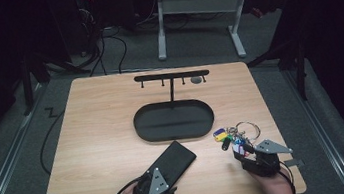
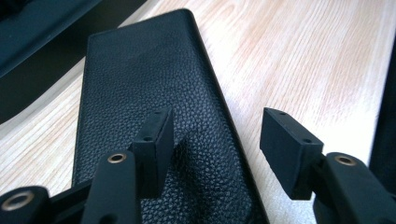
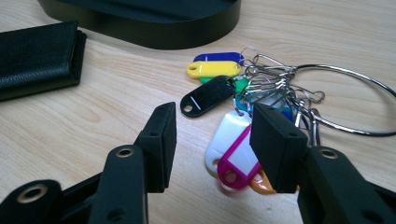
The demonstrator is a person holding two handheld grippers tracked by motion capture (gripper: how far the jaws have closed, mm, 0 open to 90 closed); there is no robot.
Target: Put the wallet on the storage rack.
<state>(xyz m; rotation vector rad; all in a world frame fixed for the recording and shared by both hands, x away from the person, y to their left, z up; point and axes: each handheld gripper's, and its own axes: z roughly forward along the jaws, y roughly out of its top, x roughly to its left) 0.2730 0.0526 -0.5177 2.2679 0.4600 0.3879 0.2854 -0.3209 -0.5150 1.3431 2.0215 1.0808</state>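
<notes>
Wooden table [image 1: 94, 137], wallet [image 1: 174, 161] near front edge (left gripper [image 2: 217, 135] agape), keys [image 3: 243, 93] right.

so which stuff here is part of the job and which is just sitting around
In hand:
- black leather wallet, at the open left gripper
- bunch of keys with coloured tags, at the open right gripper

Lying about:
- black oval tray with its hook stand
- desk frame beyond the table
</notes>
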